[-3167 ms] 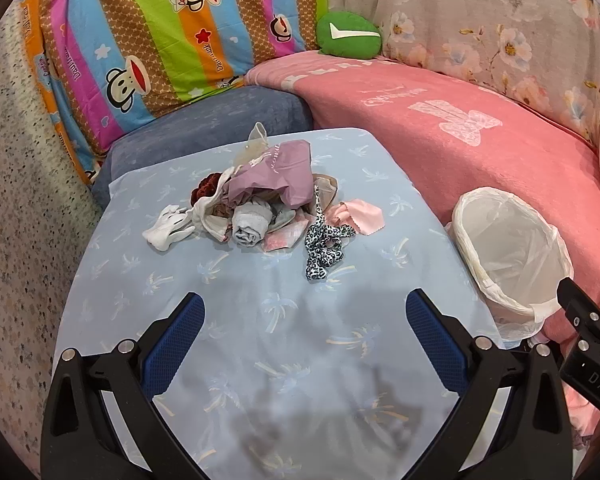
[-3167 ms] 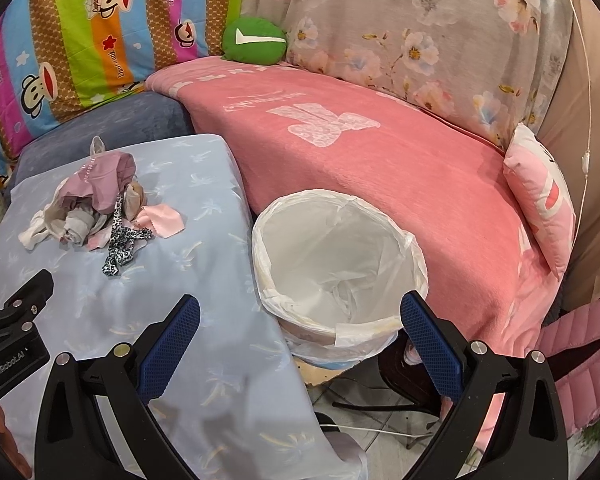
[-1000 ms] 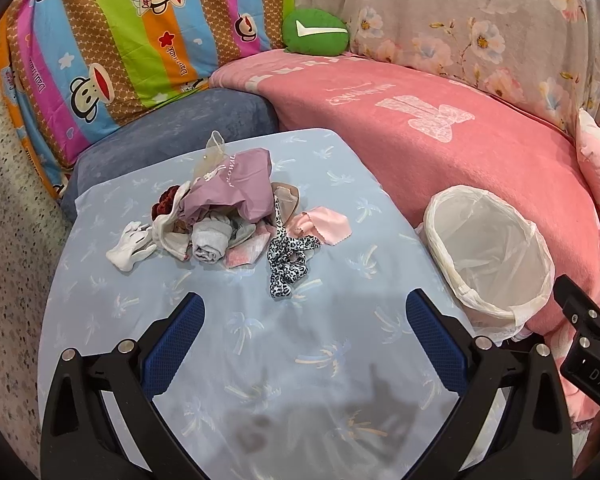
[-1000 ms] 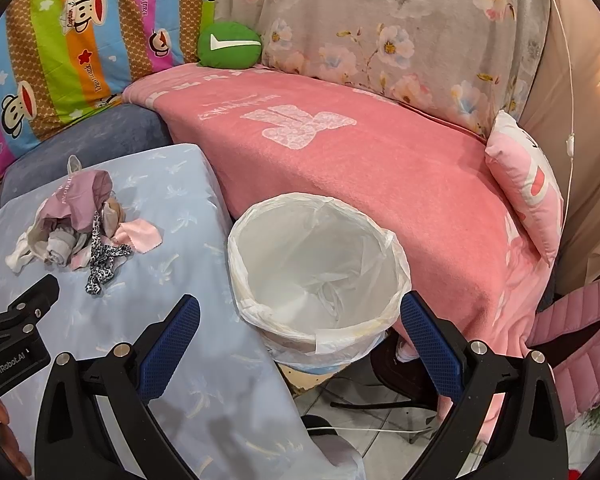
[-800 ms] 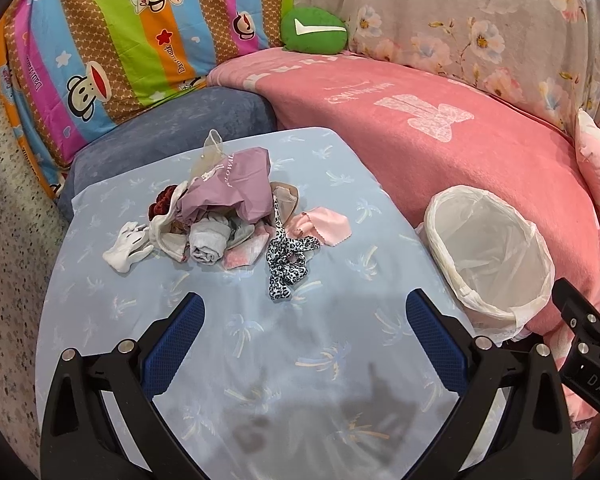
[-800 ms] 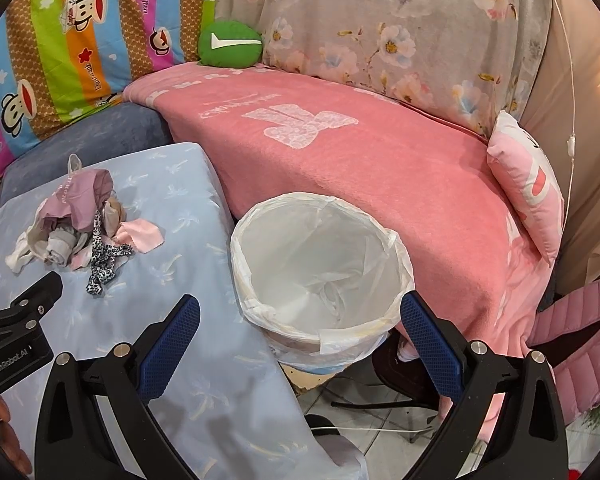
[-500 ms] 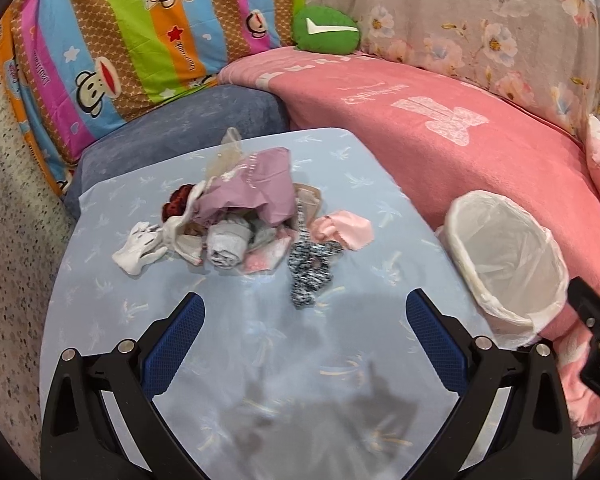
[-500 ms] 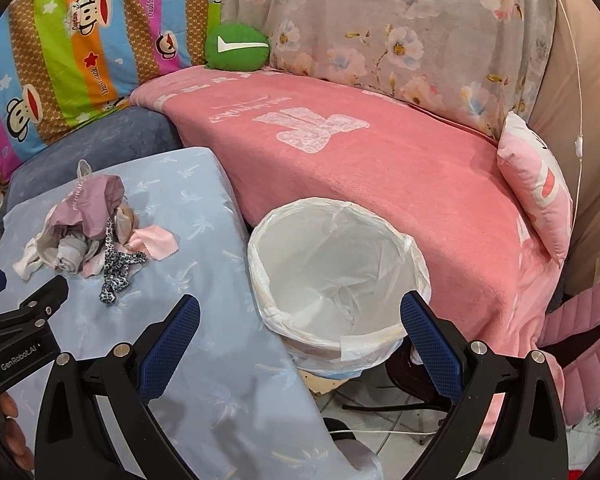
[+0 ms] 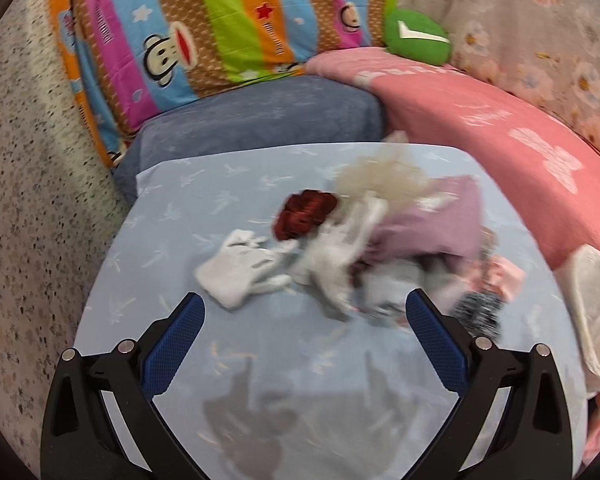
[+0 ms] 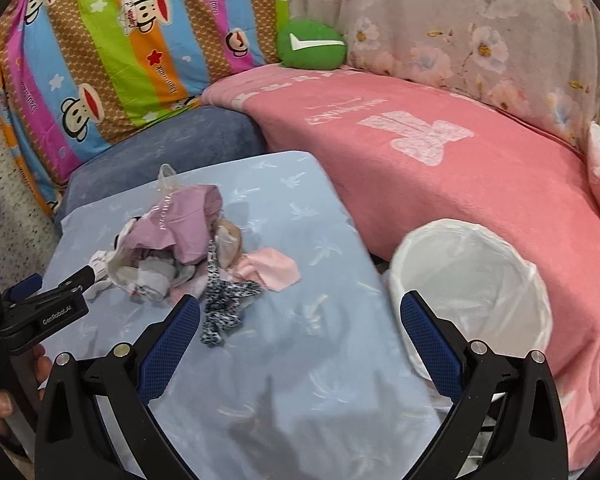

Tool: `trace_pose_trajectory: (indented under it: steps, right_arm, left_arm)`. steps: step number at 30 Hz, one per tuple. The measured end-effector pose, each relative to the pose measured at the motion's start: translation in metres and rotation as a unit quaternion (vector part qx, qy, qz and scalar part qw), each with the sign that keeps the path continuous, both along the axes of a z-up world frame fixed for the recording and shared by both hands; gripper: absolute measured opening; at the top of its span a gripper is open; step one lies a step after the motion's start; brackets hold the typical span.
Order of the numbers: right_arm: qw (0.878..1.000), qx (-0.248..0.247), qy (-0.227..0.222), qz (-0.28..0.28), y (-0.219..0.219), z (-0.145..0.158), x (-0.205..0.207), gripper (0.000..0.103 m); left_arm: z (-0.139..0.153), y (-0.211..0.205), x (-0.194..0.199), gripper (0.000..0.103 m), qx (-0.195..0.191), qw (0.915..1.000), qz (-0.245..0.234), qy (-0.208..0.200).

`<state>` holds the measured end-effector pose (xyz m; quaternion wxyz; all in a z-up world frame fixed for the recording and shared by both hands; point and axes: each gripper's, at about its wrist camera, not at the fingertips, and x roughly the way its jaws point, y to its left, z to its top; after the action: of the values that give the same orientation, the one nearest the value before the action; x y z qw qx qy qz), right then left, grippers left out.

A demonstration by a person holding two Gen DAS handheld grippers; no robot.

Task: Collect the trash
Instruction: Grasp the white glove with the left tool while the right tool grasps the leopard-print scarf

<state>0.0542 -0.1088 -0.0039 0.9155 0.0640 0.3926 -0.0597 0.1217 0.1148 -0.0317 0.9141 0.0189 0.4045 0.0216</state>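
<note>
Both grippers gape wide and empty: left gripper (image 9: 304, 316) just before the trash pile (image 9: 364, 240) on the bench (image 9: 172, 200), right gripper (image 10: 296, 316) between pile and bin (image 10: 472, 292), which stands just beside the bench.

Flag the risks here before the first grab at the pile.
1. The trash pile is tangled; closing the open left gripper on the white glove may drag neighbouring pieces along.
2. The bin stands off the table's right edge, so anything dropped early probably lands on the floor.
3. The left wrist view is motion-blurred, so aim may be off.
</note>
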Motion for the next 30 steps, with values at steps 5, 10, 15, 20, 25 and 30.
trace_pose_trajectory:
  steps: [5, 10, 15, 20, 25, 30]
  right_arm:
    - [0.999, 0.01, 0.021, 0.026, 0.032, -0.028, 0.039, 0.097]
    - [0.998, 0.004, 0.041, 0.042, 0.056, -0.056, 0.065, 0.097]
    - [0.997, -0.001, 0.064, 0.048, 0.072, -0.082, 0.081, 0.089]
    - [0.995, -0.005, 0.09, 0.047, 0.076, -0.103, 0.084, 0.071]
    - [0.992, 0.008, 0.111, 0.051, 0.077, -0.118, 0.079, 0.038]
    - [0.992, 0.011, 0.11, 0.062, 0.079, -0.116, 0.067, 0.017]
  left_arm:
    - [-0.024, 0.044, 0.029, 0.096, -0.004, 0.9988, 0.045, 0.019]
    - [-0.045, 0.069, 0.051, 0.096, -0.018, 0.9955, 0.08, 0.046]
    - [-0.064, 0.085, 0.064, 0.096, -0.074, 0.9912, 0.089, 0.064]
    - [-0.077, 0.085, 0.069, 0.082, -0.104, 0.9883, 0.082, 0.076]
    - [-0.079, 0.085, 0.068, 0.045, -0.135, 0.9858, 0.057, 0.083]
    - [-0.069, 0.08, 0.061, 0.02, -0.144, 0.9859, 0.041, 0.075]
